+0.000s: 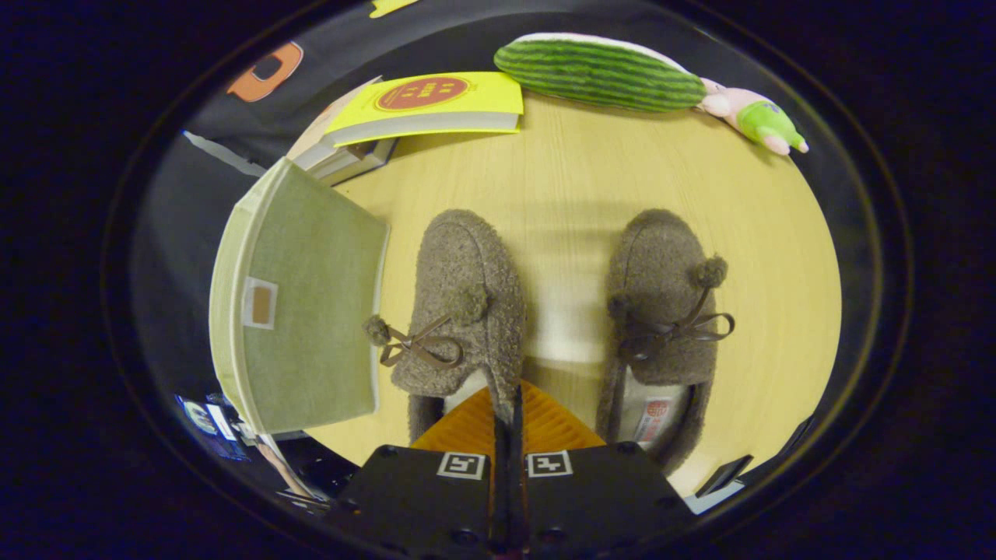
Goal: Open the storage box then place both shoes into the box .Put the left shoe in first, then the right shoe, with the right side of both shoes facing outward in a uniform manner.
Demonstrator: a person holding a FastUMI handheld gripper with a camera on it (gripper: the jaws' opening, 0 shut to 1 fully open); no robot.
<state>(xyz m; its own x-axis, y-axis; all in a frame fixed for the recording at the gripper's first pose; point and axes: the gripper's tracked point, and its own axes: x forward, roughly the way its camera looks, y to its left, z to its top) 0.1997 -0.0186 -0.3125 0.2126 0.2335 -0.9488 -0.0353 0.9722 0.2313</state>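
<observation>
Claw (506, 408) pinching left shoe's (459, 311) collar.

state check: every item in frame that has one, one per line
claw: shut on the side wall of the left shoe
left shoe: upright on the table, bow tied
right shoe: upright, untouched, bow tied
storage box: open, beside the left shoe
yellow book: closed, atop a stack

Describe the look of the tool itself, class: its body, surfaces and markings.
The tool has two blocky black housings side by side, each carrying a square black-and-white fiducial marker on a white patch and showing round screw holes. The fingers ahead of the housings have ridged, ribbed faces and taper toward the tips.
</observation>
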